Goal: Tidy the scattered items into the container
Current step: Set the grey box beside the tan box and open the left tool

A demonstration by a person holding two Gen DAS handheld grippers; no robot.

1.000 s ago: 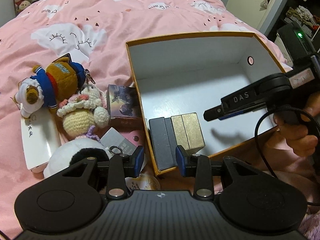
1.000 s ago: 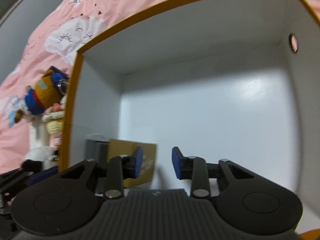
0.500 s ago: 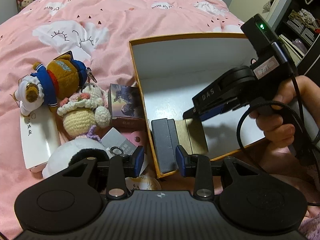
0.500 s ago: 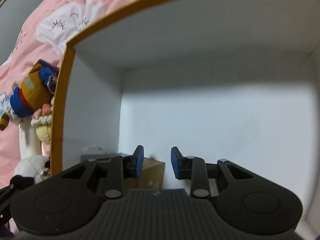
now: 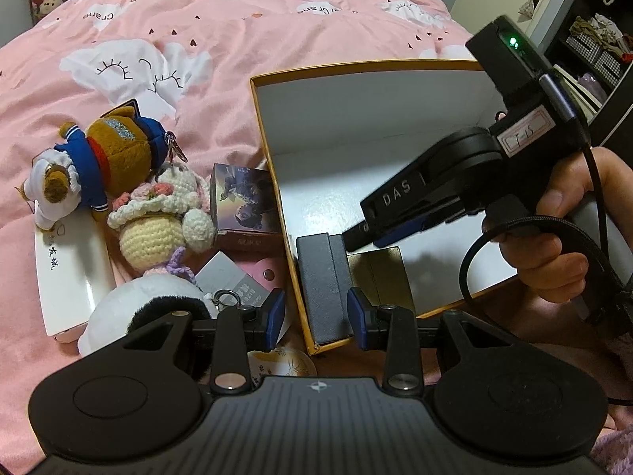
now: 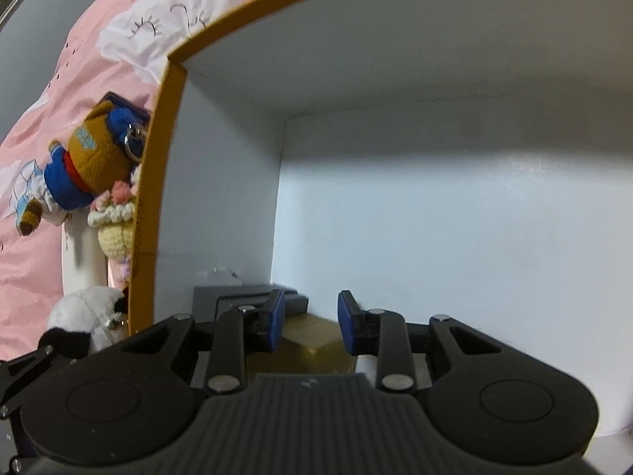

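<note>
Hidden in part: gold box point(image 5: 385, 273) under the right hand-held gripper point(image 5: 356, 237), its fingertips hard to make out from the left wrist. Cut off below: round item point(image 5: 283, 360) behind the left hand-held gripper point(image 5: 316, 312). Right one inside the box point(image 5: 273, 150), partly open, empty, gold box just beneath, black case point(image 6: 237, 297) beside. Left one partly open, empty, straddling the box's near corner. Toys point(image 5: 118, 158) outside on the bed point(image 5: 237, 19).
</note>
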